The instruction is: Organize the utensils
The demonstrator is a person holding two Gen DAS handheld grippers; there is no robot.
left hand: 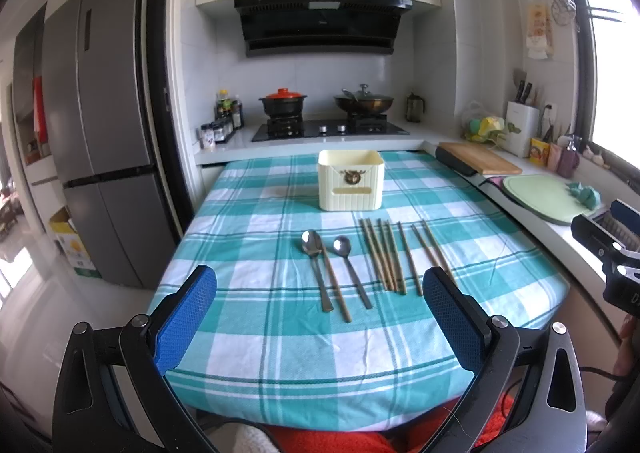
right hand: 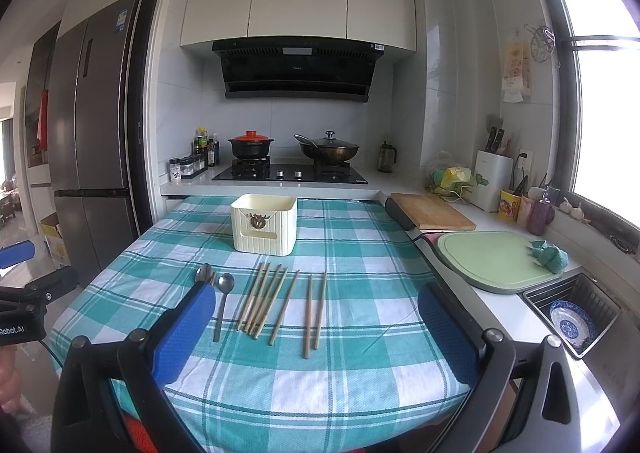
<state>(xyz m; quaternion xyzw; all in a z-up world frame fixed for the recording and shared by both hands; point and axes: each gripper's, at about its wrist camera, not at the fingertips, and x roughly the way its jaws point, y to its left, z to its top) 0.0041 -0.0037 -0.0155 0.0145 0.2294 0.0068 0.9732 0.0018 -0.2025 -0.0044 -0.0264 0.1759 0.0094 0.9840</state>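
A cream utensil holder (left hand: 351,179) (right hand: 264,223) stands at the far middle of the teal checked tablecloth (left hand: 248,333) (right hand: 360,373). In front of it lie two metal spoons (left hand: 348,265) (right hand: 223,301) and several wooden chopsticks (left hand: 386,257) (right hand: 268,299) in a row. My left gripper (left hand: 320,317) is open and empty, held above the table's near edge. My right gripper (right hand: 316,329) is open and empty, also near the front edge; its left finger (right hand: 180,333) hides part of one spoon.
A stove with a red-lidded pot (left hand: 283,101) and a wok (left hand: 363,101) sits behind the table. To the right, a wooden board (right hand: 430,211), a green cutting board (right hand: 484,257) and a sink with a blue plate (right hand: 570,319). A fridge (left hand: 100,125) stands left.
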